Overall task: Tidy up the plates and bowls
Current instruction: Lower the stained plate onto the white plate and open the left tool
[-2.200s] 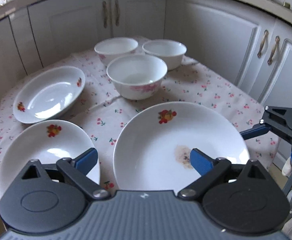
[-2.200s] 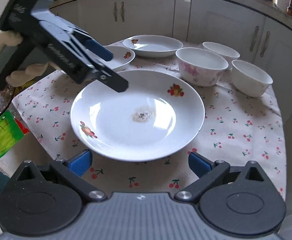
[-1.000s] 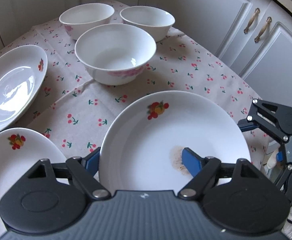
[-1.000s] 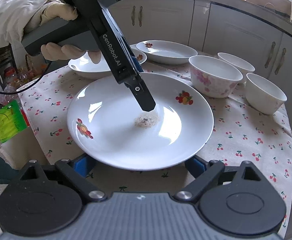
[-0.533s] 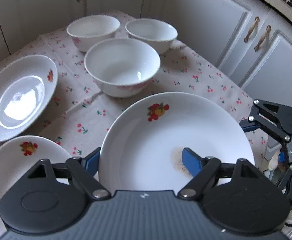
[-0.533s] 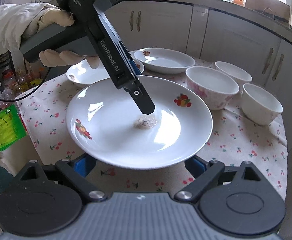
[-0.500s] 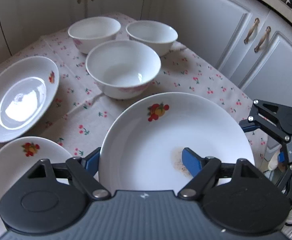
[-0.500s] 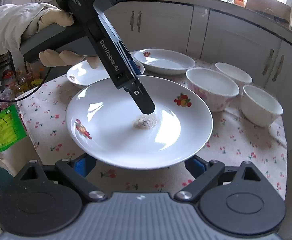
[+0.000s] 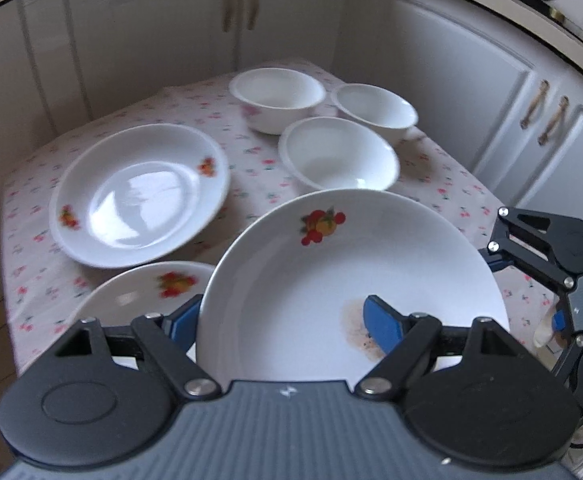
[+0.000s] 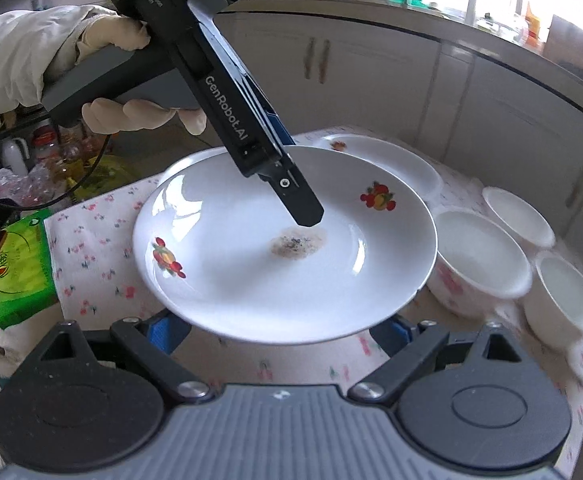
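- The left gripper (image 9: 281, 320) had its fingers clamped on the rim of the large plate (image 9: 351, 280), one blue pad under the rim and the other on the upper face beside a brownish stain (image 10: 297, 242).
- In the right wrist view this plate seemed raised off the cloth-covered table (image 9: 35, 240), slightly tilted, above the near edge, though the gap itself was hard to judge.
- The right gripper (image 10: 279, 326) hovered just beneath the plate's near rim, its fingers spread wide and grasping nothing.
- Two more plates lay toward the left side of the table: a deep plate (image 9: 139, 194) further back and a nearer plate (image 9: 143, 292), partly hidden behind the held one.
- Three bowls (image 9: 339, 156) clustered at the far right corner, close together.
- The plate looked like glazed ceramic: stiff, smooth, likely slippery and breakable if dropped.
- A one-sided rim grip leaves the weight hanging out in front, so it could pivot or slide between the pads.
- A deep bite on the rim, or support from the free gripper at the opposite rim, would be steadier.
- It should probably be lowered flat onto another plate to avoid chipping.
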Demonstrator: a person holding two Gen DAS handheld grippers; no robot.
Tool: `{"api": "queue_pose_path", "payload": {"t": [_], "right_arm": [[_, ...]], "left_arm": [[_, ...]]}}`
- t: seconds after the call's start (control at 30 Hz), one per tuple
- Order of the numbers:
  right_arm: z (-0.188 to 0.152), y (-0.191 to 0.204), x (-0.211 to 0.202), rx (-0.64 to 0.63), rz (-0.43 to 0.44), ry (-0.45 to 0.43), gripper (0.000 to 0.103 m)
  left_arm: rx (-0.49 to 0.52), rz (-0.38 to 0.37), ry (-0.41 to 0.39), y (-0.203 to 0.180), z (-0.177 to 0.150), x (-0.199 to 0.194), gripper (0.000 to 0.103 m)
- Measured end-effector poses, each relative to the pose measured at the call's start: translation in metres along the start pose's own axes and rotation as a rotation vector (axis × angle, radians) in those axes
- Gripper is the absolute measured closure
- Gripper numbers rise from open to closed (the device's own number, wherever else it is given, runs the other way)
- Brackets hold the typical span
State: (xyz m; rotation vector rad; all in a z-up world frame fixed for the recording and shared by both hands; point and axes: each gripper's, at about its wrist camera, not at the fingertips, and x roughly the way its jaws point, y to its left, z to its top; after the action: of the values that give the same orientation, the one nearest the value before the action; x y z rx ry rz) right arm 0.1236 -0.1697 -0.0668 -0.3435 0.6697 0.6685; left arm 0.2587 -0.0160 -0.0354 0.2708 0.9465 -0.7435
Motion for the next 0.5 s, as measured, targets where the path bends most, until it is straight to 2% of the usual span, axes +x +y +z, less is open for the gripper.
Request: {"api": "queue_pose_path", "payload": {"t": [0.23, 0.5], "right_arm": [[0.027, 0.007, 0.037, -0.032, 0.067, 0.015, 0.006], [0.045, 0.013, 0.072, -0.023, 0.116, 0.050, 0.006]], "left_arm": [[-0.056, 0.042, -0.007, 0.038, -0.016, -0.008, 0.020], [-0.124, 0.052, 0.004, 0.076, -0.033, 0.000, 0.020]]}}
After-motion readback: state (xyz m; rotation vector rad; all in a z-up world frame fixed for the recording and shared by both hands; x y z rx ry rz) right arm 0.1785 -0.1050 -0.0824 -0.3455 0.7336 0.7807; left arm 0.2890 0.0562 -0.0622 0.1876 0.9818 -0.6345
